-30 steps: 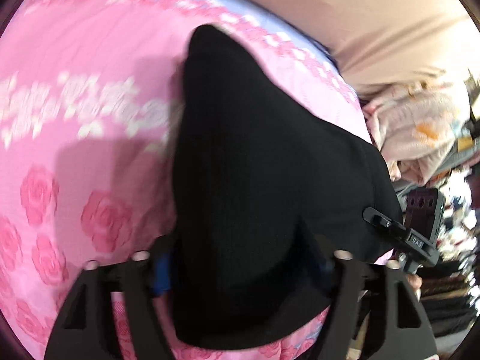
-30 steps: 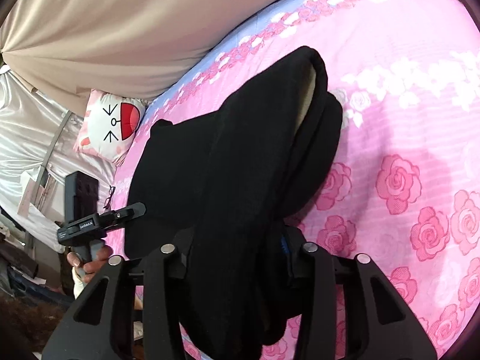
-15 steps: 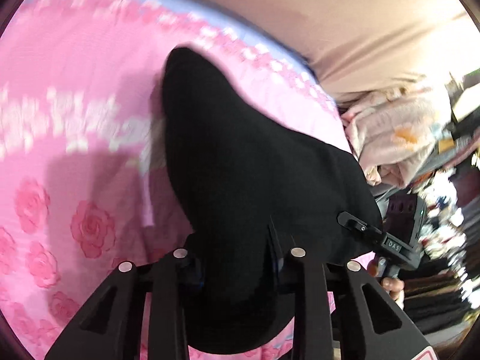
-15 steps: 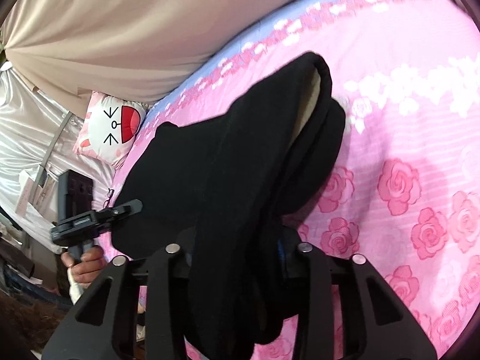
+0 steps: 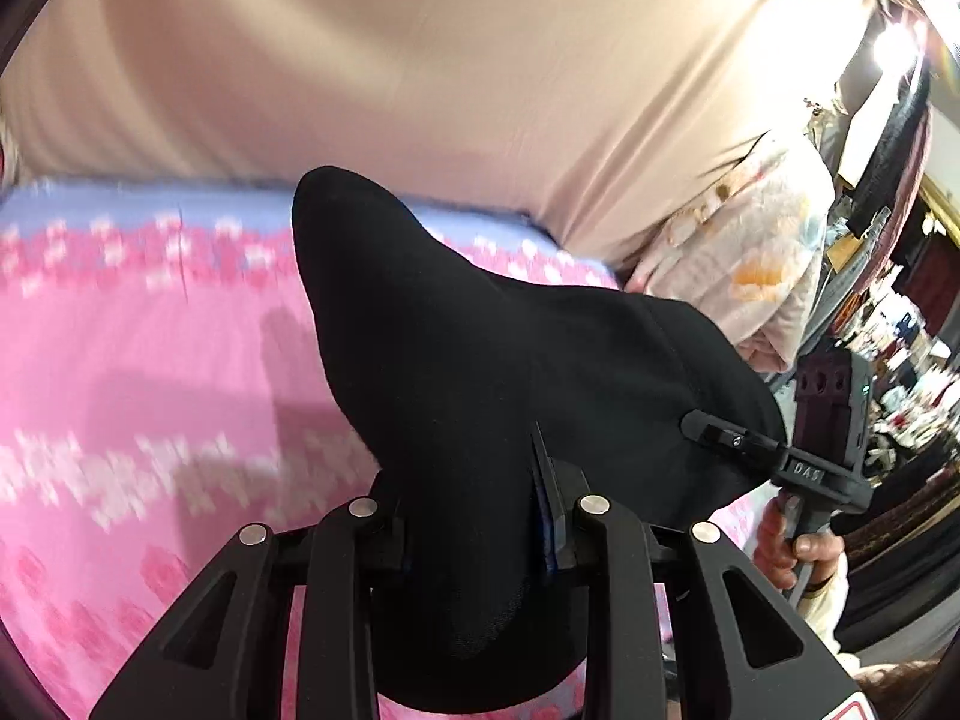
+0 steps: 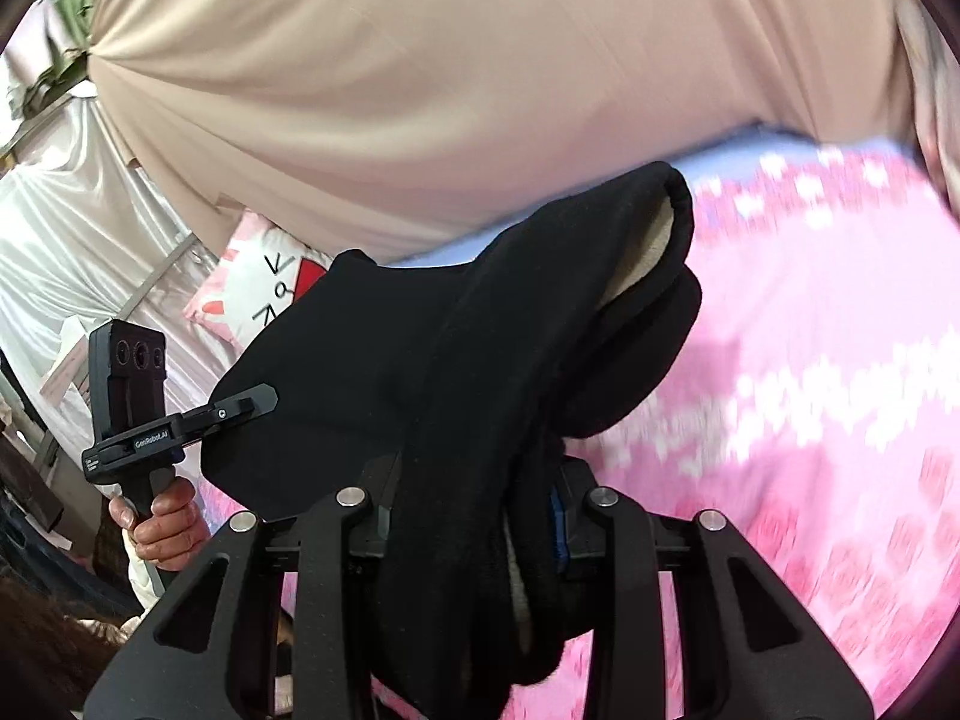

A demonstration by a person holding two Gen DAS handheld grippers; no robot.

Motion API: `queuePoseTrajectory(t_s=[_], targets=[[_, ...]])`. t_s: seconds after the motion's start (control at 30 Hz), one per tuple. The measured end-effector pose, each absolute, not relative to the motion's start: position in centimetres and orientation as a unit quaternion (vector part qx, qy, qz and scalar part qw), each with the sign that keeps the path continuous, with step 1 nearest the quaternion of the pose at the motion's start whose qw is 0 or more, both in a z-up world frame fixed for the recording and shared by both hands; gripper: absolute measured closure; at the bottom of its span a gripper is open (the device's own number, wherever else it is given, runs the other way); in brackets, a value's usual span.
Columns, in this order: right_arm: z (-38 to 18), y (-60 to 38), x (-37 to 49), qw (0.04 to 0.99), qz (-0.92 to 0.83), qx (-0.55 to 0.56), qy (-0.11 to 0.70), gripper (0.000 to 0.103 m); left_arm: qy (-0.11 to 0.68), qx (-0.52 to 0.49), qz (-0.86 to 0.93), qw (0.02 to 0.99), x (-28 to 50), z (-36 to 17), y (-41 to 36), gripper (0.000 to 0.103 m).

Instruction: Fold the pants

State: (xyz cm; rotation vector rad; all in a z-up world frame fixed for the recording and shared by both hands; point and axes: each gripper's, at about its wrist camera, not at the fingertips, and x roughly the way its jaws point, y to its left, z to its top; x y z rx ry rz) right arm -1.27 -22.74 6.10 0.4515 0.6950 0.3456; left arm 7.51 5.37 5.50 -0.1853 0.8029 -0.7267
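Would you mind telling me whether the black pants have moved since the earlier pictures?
Yes. The black fabric pants have risen: in the left wrist view their far tip now overlaps the beige curtain, well off the pink rose-print bedsheet.

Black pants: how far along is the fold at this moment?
Done: both grippers are clamped on the black pants, the left gripper and the right gripper. In hand: the cloth hangs bunched and lifted above the pink bedspread. Left: laying it flat and making every fold; no neat fold shows yet.
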Motion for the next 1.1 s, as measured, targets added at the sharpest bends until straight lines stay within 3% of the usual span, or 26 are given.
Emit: queuePoseTrajectory(t_s=[0.23, 0.43, 0.57, 0.77, 1.1], targets=[[11.0, -22.3, 4.1, 0.927, 0.167, 0.175, 0.285, 0.071, 0.315, -0.032, -0.310, 0.896, 10.9, 10.3, 4.2, 0.078], [11.3, -23.1, 11.4, 0.934, 0.159, 0.166, 0.275, 0.070, 0.291, 0.002, -0.268, 0.918, 16.3, 10.3, 2.9, 0.078], [8.7, -23.9, 16.9, 0.930, 0.153, 0.166, 0.291, 0.070, 0.274, 0.021, -0.240, 0.931, 21.2, 7.3, 1.9, 0.078], [2.5, -24.7, 23.8, 0.914, 0.142, 0.170, 0.339, 0.071, 0.332, -0.003, -0.230, 0.915, 28.6, 0.6, 2.3, 0.078], [-5.5, -25.2, 26.1, 0.883, 0.141, 0.204, 0.398, 0.070, 0.404, -0.026, -0.232, 0.885, 32.5, -6.9, 4.7, 0.076]])
